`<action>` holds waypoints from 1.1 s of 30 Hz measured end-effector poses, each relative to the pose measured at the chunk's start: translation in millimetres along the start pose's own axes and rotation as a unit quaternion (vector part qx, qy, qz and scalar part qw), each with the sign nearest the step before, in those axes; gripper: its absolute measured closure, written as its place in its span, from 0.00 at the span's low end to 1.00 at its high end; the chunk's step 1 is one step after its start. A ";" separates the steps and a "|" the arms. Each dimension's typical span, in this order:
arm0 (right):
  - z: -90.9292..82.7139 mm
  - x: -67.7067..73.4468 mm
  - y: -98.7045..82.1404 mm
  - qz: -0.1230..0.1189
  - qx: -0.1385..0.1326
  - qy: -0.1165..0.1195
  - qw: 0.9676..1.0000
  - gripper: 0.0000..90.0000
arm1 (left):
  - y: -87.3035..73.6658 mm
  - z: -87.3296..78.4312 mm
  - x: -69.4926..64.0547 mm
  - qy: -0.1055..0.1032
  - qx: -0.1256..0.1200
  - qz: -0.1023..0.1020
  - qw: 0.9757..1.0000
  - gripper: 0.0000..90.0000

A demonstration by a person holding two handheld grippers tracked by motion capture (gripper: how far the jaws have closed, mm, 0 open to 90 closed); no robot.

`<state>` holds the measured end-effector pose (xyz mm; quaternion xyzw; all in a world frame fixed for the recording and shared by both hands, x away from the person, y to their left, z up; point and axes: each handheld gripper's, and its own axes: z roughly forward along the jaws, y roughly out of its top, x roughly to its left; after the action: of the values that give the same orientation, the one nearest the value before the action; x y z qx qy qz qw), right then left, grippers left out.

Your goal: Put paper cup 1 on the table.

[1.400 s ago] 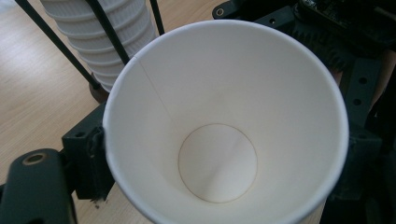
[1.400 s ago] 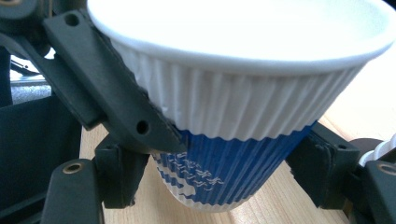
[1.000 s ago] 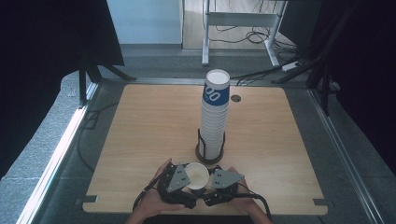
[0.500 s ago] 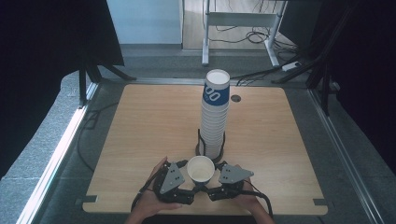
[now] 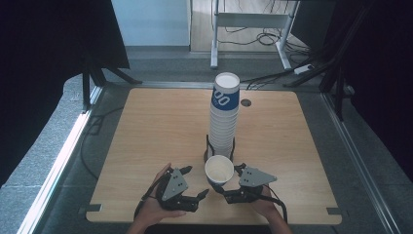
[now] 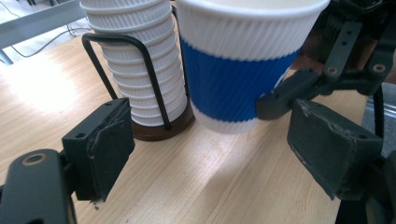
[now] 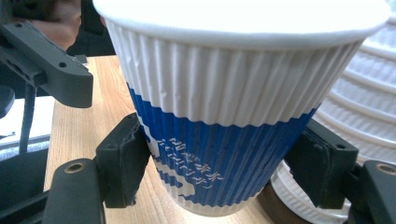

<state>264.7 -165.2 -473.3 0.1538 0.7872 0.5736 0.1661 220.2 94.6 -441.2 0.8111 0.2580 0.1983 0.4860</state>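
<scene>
- Black jaws of your left gripper [image 5: 200, 194] stand empty at the near edge of the wooden table [image 5: 146, 141]; they have just been closing from wider apart, with nothing between the pads [image 6: 105, 149]. A second ago this gripper sat close against the cup; now it has let go and backed off to the left.
- Blue-and-white ribbed paper cup [image 5: 219, 170] now rests in your right gripper [image 5: 221, 194] alone: in the right gripper view both pads [image 7: 123, 161] press on the blue band, one on each side, so the grip looks firm and the handover done.
- Compared with a second ago, the cup has travelled away from you and hangs clear of the table, upright, mouth up.
- Just beyond it stands the black wire holder [image 6: 140, 79] with the tall stack of cups [image 5: 225, 114]; the held cup is almost touching the stack's foot.
- Judging from this, your next job is probably to lift the cup to the stack's top, well above its present height.
</scene>
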 end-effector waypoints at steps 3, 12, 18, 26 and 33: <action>-5.5 -2.6 3.2 0.001 -0.007 -0.006 1.000 0.29 | -1.5 0.3 0.9 0.003 0.001 -0.003 1.000 0.17; -28.4 -14.5 11.2 0.003 -0.038 -0.038 0.999 0.29 | -5.2 3.7 3.0 0.013 0.017 -0.001 1.000 0.17; -45.1 -24.3 14.3 0.002 -0.052 -0.064 0.997 0.29 | -7.1 5.7 3.5 0.024 0.021 -0.006 0.999 0.18; -66.1 -42.8 10.9 0.014 -0.061 -0.105 0.992 0.29 | -7.7 6.0 3.3 0.028 0.023 -0.001 0.999 0.18; -70.8 -55.7 0.2 0.028 -0.043 -0.130 0.990 0.29 | -7.3 6.0 2.1 0.025 0.020 0.000 0.999 0.18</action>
<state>283.8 -249.6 -448.1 0.2418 0.7288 0.5867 0.2572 223.7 94.6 -450.3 0.8152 0.2743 0.2132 0.4633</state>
